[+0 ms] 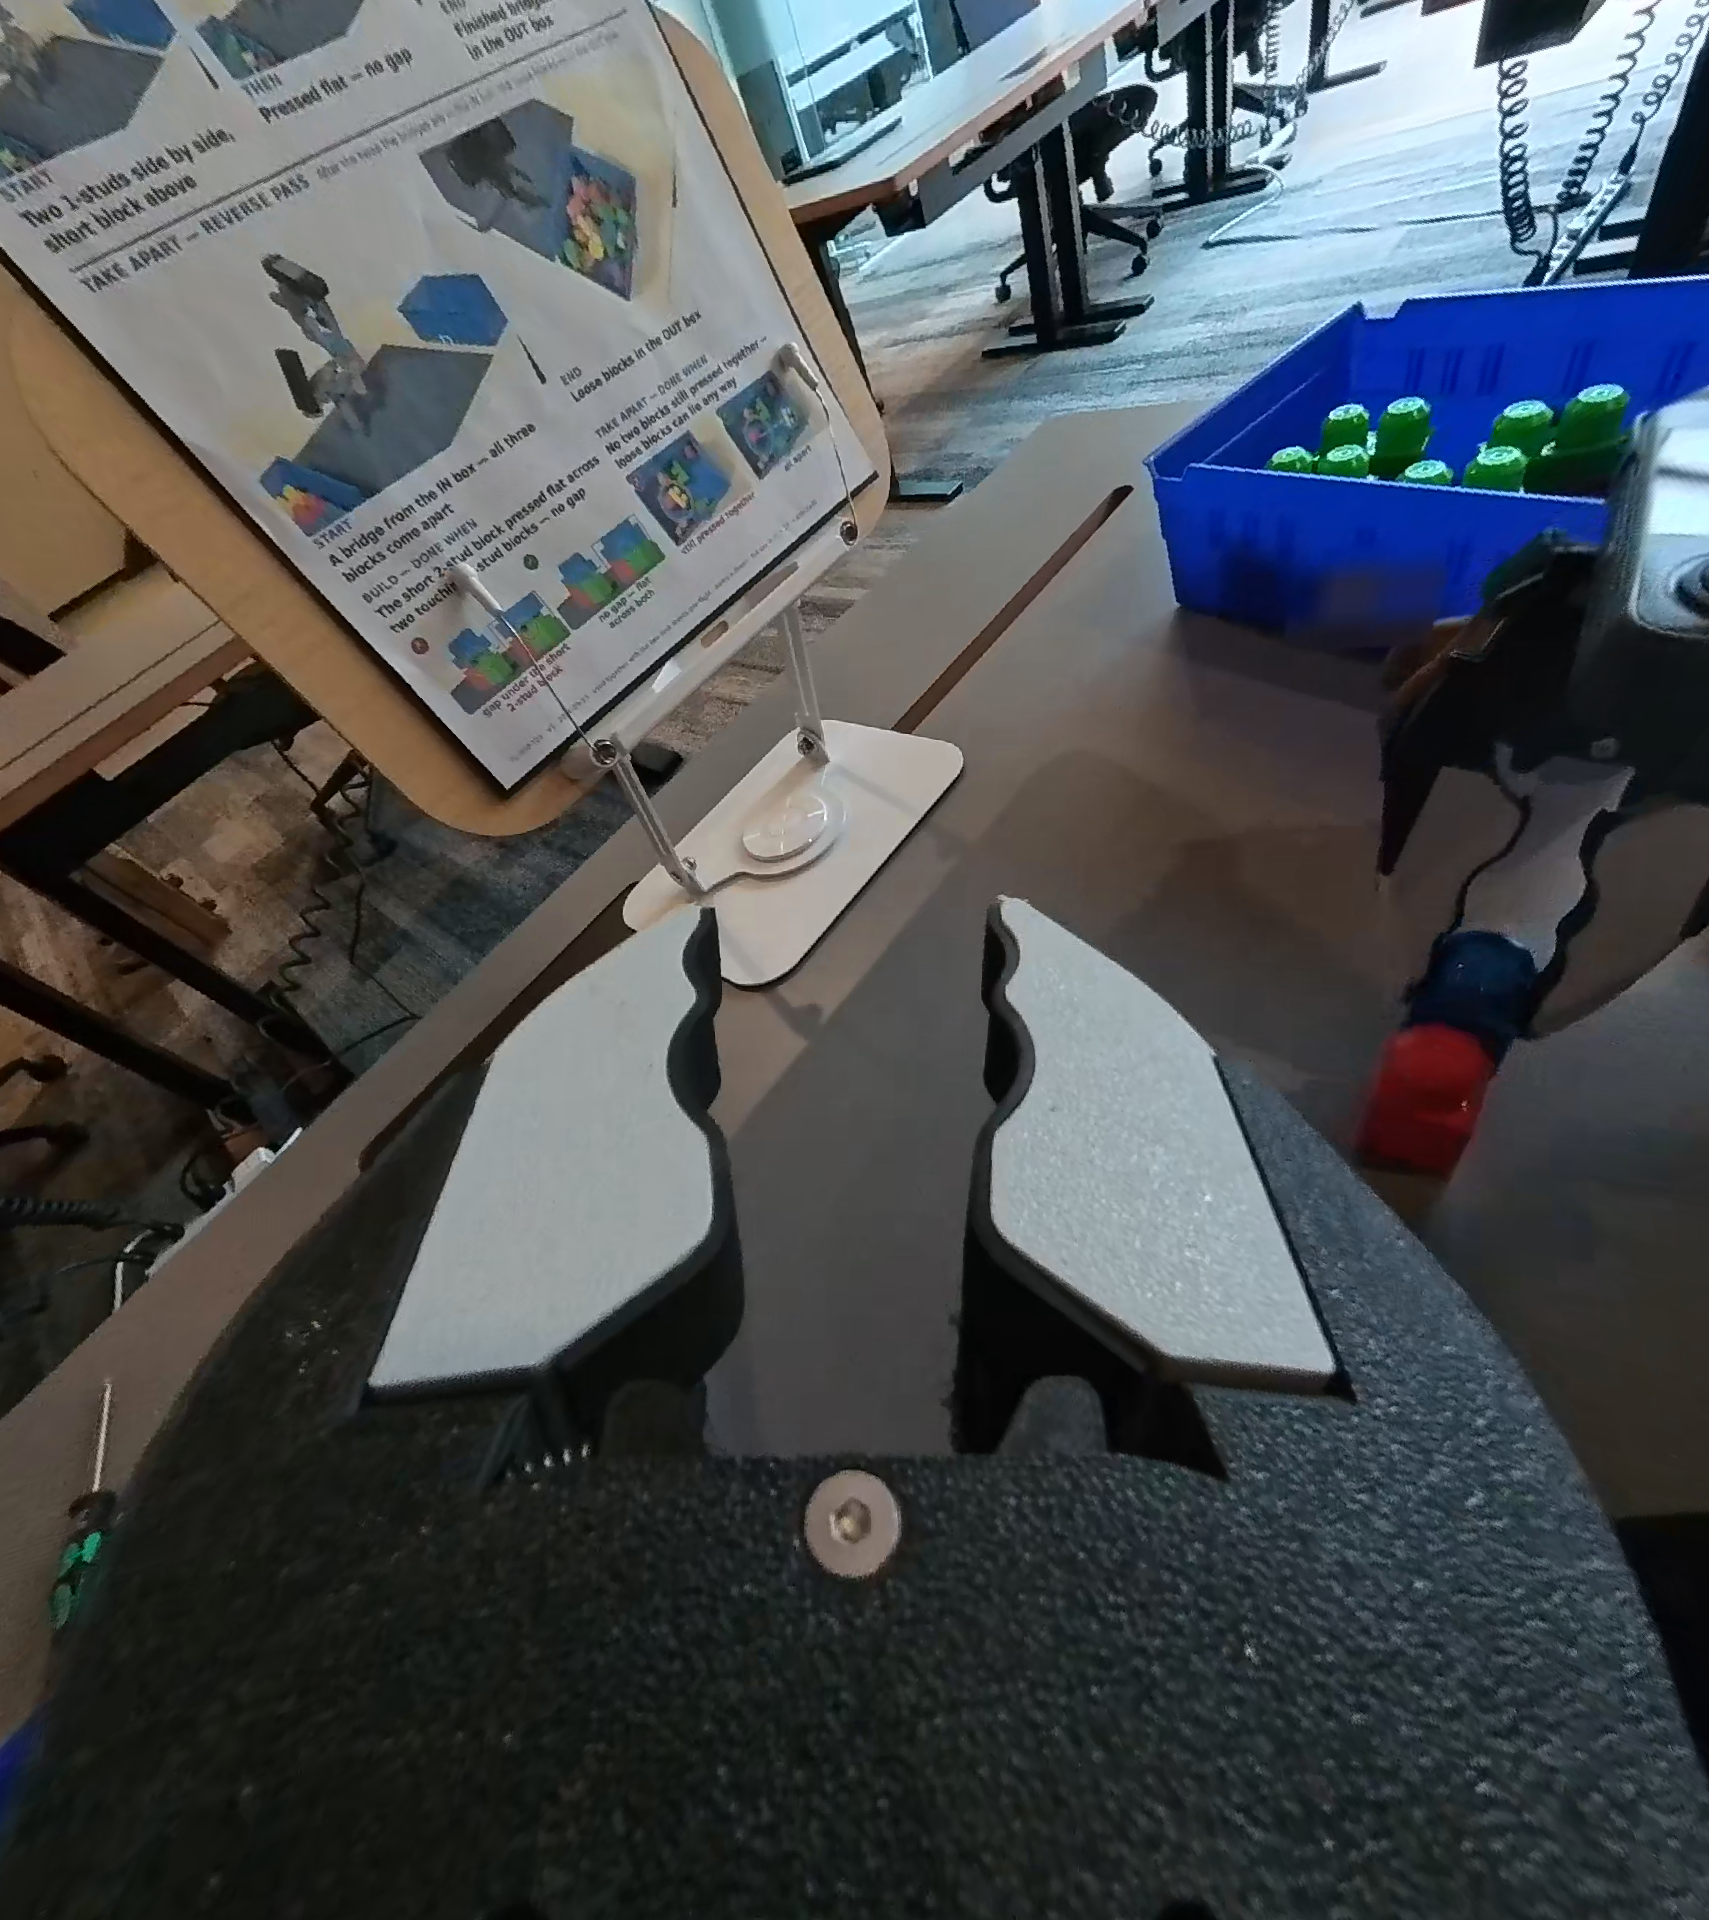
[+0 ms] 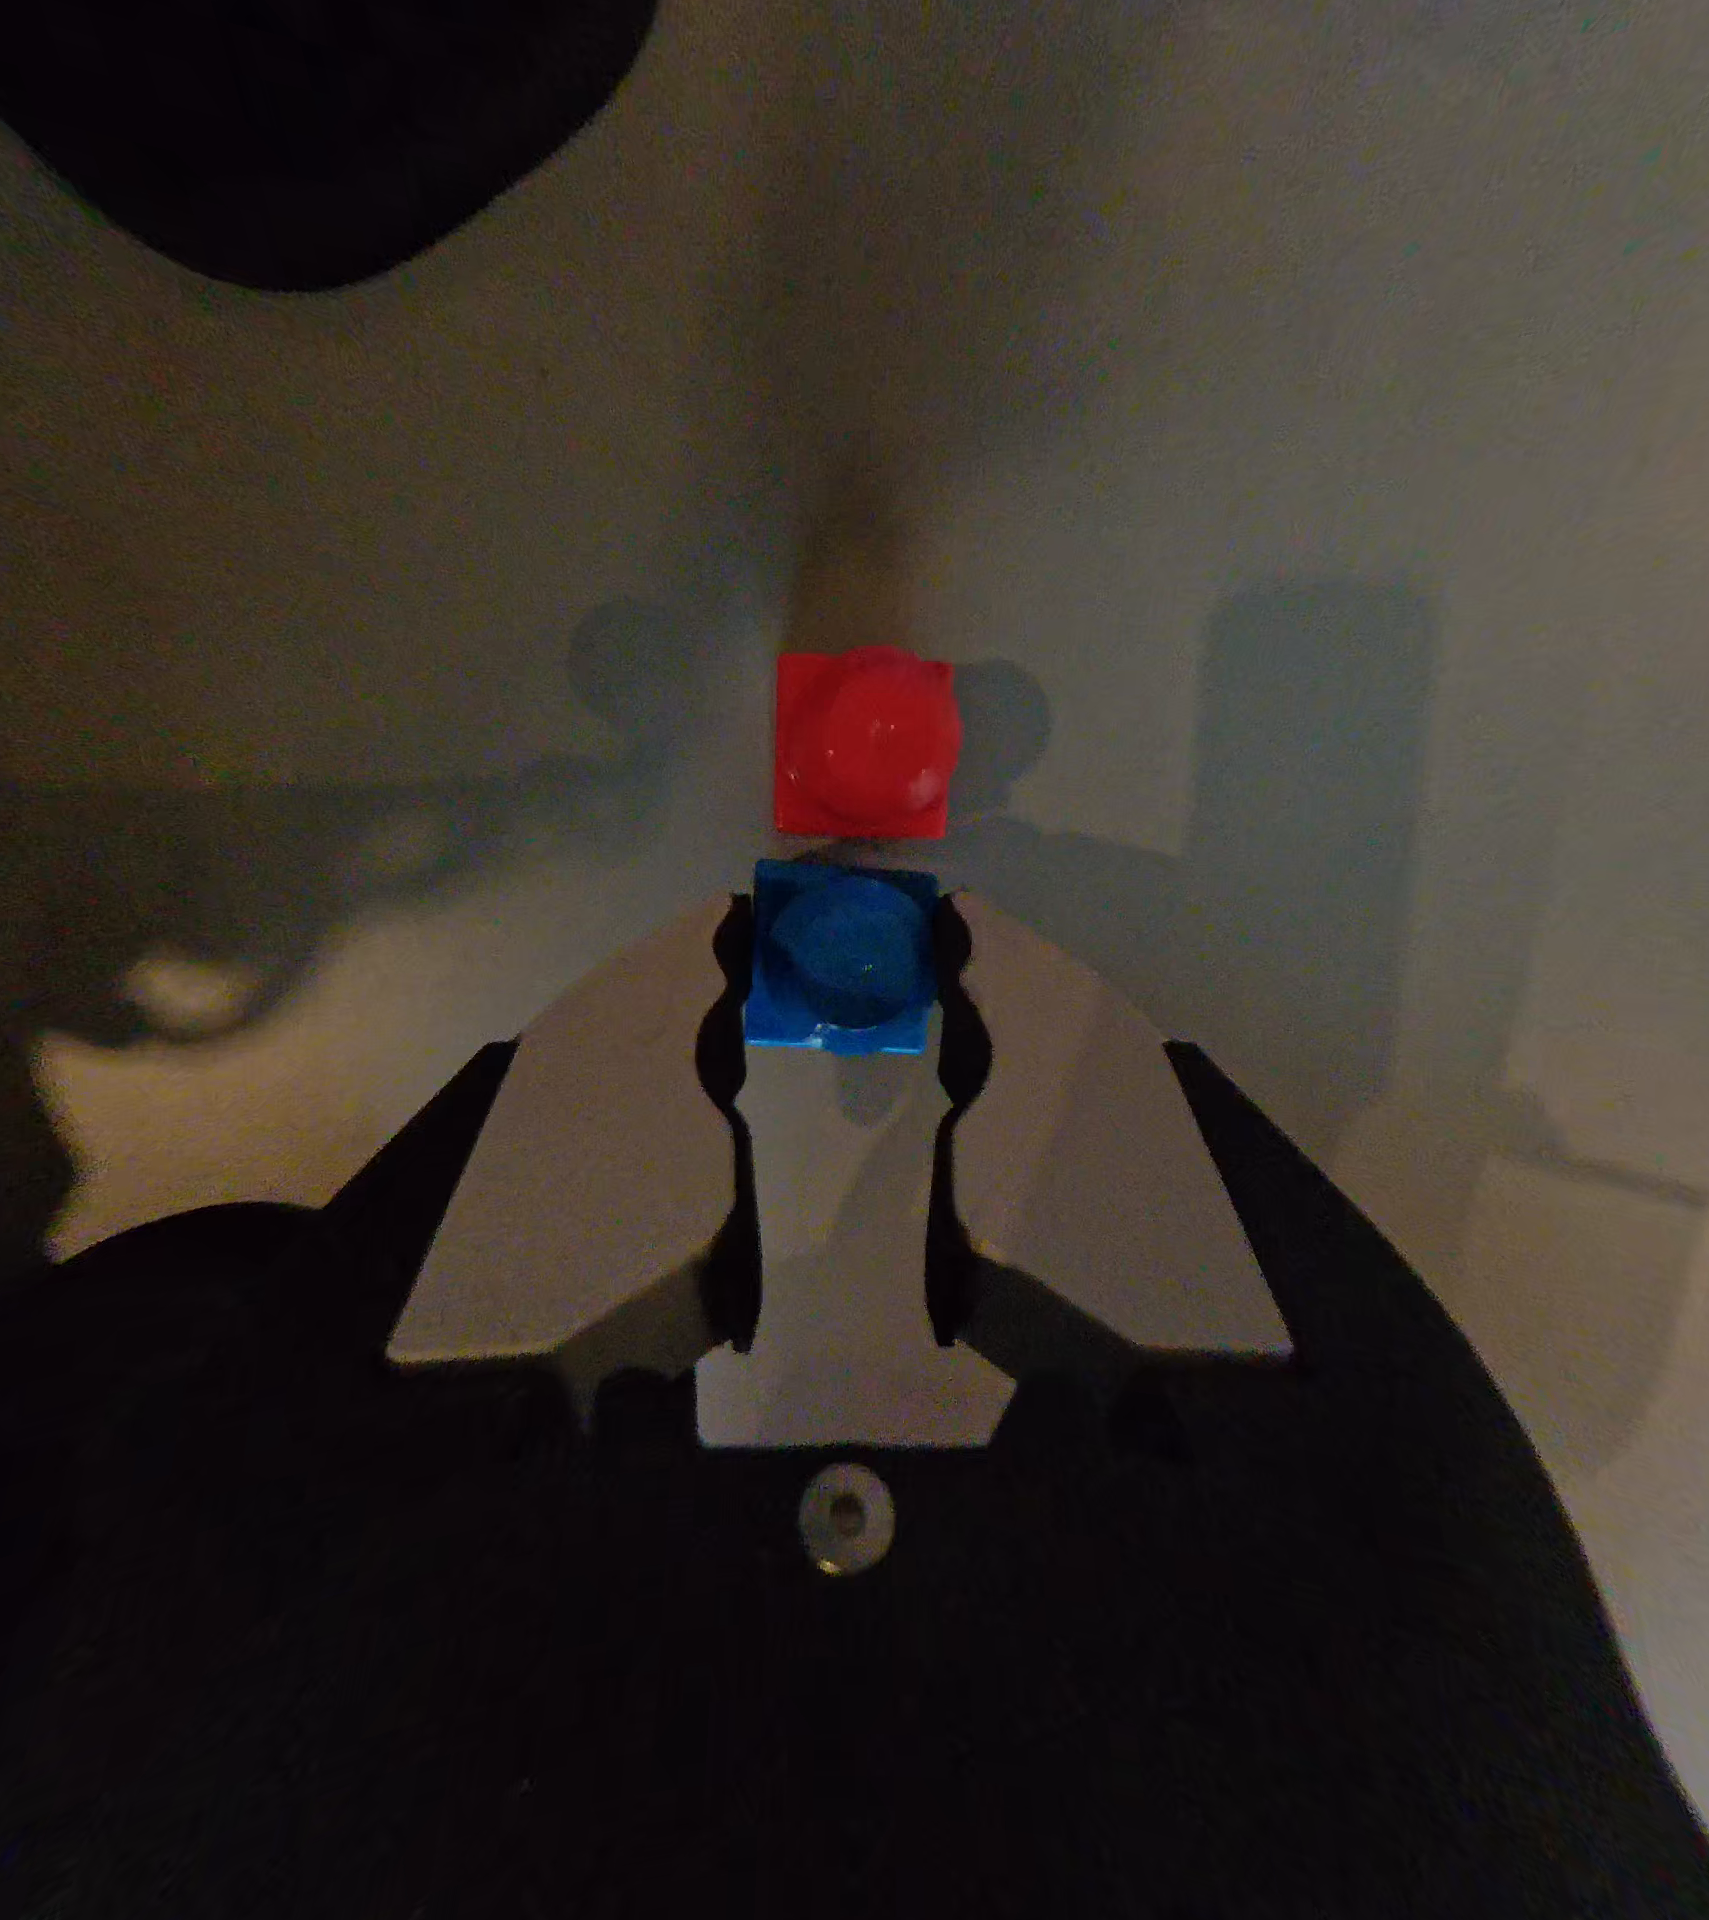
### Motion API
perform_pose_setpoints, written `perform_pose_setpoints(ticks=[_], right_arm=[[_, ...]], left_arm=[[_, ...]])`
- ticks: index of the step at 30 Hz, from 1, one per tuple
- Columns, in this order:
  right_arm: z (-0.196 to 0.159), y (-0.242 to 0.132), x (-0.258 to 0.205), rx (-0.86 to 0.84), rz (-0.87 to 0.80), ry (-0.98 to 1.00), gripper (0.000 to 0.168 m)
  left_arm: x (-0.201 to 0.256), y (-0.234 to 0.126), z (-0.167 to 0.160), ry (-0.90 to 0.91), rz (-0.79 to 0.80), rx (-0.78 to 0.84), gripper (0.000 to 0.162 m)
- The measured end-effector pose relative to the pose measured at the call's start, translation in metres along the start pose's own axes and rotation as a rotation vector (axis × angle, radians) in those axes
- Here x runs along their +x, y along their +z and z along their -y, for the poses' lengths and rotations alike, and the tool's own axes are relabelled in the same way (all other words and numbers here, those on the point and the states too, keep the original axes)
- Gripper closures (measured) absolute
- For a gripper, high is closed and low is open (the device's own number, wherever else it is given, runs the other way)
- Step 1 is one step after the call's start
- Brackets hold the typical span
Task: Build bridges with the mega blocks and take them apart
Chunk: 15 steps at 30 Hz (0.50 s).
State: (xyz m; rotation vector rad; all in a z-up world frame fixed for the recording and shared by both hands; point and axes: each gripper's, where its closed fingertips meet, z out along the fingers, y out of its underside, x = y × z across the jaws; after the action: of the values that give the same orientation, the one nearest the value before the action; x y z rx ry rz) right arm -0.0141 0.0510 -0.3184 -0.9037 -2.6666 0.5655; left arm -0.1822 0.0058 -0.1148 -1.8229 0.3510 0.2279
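In the right wrist view my right gripper (image 2: pixel 842 935) points down at the table and is shut on a blue one-stud block (image 2: pixel 839 961), one finger on each side. A red one-stud block (image 2: pixel 865 743) stands on the table just beyond it, with a thin gap between them. In the left wrist view my left gripper (image 1: pixel 850 930) is open and empty above the dark table. The right gripper (image 1: pixel 1515 935) shows at the right there, holding the blue block (image 1: pixel 1473 982) beside the red block (image 1: pixel 1421 1107).
A blue bin (image 1: pixel 1349 540) holding several green blocks (image 1: pixel 1452 447) stands at the back right. An instruction sheet on a white stand (image 1: pixel 808 831) stands ahead of the left gripper. A green-handled screwdriver (image 1: pixel 86 1548) lies near the table's left edge (image 1: pixel 393 1132). One gripper's finger ends stand about 25 centimetres off the other's.
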Motion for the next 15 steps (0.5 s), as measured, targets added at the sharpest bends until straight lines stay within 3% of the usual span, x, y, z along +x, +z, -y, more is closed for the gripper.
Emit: perform_pose_setpoints(ticks=[15], right_arm=[[-0.001, 0.011, 0.002, 0.032, 0.058, 0.007, 0.135]], left_arm=[[0.000, 0.001, 0.001, 0.010, 0.000, 0.000, 0.113]])
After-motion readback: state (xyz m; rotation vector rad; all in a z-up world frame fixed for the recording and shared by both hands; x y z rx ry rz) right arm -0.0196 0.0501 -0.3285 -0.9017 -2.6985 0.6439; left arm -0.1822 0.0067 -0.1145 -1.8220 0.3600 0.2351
